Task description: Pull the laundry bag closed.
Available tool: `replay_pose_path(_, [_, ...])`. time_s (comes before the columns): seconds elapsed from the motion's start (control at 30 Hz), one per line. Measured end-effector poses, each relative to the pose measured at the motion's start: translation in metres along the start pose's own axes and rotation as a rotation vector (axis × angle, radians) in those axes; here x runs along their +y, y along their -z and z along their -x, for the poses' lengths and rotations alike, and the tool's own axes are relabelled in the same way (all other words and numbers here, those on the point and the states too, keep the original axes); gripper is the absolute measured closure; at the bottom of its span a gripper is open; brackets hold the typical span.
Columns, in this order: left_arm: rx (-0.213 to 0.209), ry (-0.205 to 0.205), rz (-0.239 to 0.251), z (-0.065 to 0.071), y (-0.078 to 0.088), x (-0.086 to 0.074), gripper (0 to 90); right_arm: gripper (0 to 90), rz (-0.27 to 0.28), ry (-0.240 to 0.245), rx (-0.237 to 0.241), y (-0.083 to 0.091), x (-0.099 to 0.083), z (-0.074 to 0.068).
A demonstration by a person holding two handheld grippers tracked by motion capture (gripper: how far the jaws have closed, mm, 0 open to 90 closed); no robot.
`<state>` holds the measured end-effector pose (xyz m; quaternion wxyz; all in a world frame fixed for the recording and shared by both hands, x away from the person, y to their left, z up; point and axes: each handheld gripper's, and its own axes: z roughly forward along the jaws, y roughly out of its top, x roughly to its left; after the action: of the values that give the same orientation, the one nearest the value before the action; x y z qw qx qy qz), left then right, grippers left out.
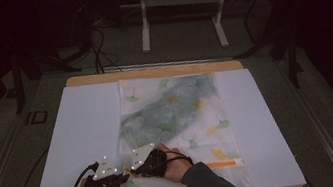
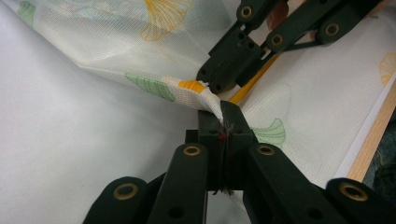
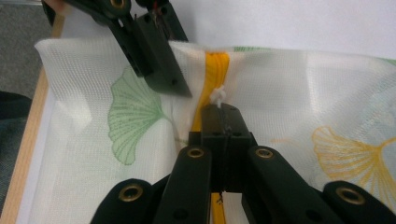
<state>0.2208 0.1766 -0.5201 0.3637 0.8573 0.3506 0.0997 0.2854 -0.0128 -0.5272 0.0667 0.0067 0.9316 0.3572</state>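
Note:
A white mesh bag (image 1: 178, 117) printed with green and yellow leaves lies flat on the white sheet, a pale green cloth inside it. Its yellow zipper (image 1: 221, 164) runs along the near end. My left gripper (image 2: 224, 112) is shut on a bunched corner of the mesh (image 2: 187, 88) beside the zipper's end. My right gripper (image 3: 223, 109) is shut on the small white zipper pull (image 3: 218, 95), on the yellow zipper tape (image 3: 217, 70). In the high view the left gripper (image 1: 126, 177) and the right gripper (image 1: 133, 168) nearly touch at the bag's near left corner.
A white sheet (image 1: 84, 132) covers a wooden table (image 1: 151, 70), whose front edge runs close below the hands. Beyond the table stand a white metal frame (image 1: 180, 0), cables and dark floor.

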Motion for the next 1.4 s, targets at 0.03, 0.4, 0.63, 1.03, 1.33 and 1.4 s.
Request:
replay_pose_path(0.03, [-0.003,0.005,0.004,-0.001,0.001,0.000,88.9,90.0,-0.008,0.008,-0.005,0.000,-0.001,0.000])
replay_pose_path(0.4, [-0.007,0.018,0.017,-0.001,0.003,0.000,88.8,90.0,-0.028,0.014,-0.017,0.003,-0.004,-0.002])
replay_pose_path(0.63, [-0.011,0.028,0.029,-0.002,0.005,-0.001,88.8,90.0,-0.046,0.020,-0.029,0.006,-0.005,-0.004])
replay_pose_path(1.03, [-0.012,0.052,0.053,-0.003,0.008,-0.001,88.8,90.0,-0.070,0.035,-0.051,0.007,-0.008,-0.004])
replay_pose_path(1.33, [-0.010,0.066,0.070,-0.005,0.011,-0.002,88.8,90.0,-0.085,0.030,-0.065,0.012,-0.016,-0.003])
replay_pose_path(1.4, [-0.010,0.067,0.074,-0.006,0.011,-0.003,88.8,90.0,-0.089,0.031,-0.067,0.013,-0.017,-0.003])
